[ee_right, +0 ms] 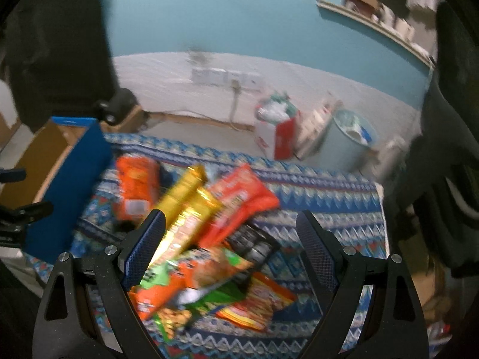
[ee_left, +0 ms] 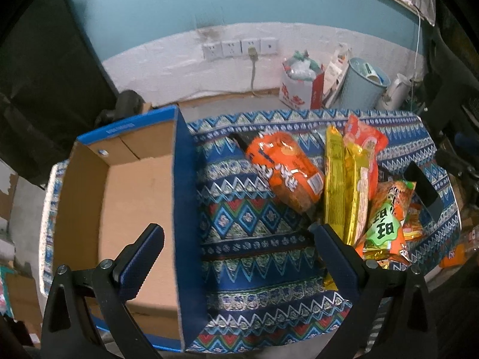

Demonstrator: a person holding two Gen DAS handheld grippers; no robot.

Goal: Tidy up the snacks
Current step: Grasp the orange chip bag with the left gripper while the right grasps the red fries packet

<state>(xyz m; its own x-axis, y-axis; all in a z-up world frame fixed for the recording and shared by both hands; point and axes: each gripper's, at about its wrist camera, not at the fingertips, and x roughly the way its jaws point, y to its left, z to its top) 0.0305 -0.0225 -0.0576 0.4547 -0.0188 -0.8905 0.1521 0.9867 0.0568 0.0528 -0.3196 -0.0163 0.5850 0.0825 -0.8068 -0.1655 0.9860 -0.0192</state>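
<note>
A pile of snack packs lies on a patterned blue cloth [ee_left: 254, 224]: an orange pack [ee_left: 284, 170], a long gold pack [ee_left: 335, 185], a red-orange pack [ee_left: 365, 146] and an orange and green pack [ee_left: 386, 221]. An open cardboard box [ee_left: 134, 194] with blue outer walls stands to their left. My left gripper [ee_left: 236, 257] is open and empty above the box's right wall. My right gripper [ee_right: 230, 248] is open, hovering over the pile, with the orange and green pack [ee_right: 194, 281] and the gold pack [ee_right: 185, 209] between its fingers. The right wrist view is blurred.
Behind the table, the floor holds a red and white bag [ee_left: 299, 83], a pale blue bin [ee_left: 362, 86] and a white kettle [ee_left: 395, 92]. Wall sockets [ee_left: 239, 48] sit on the white lower wall. A dark object [ee_left: 128, 104] stands behind the box.
</note>
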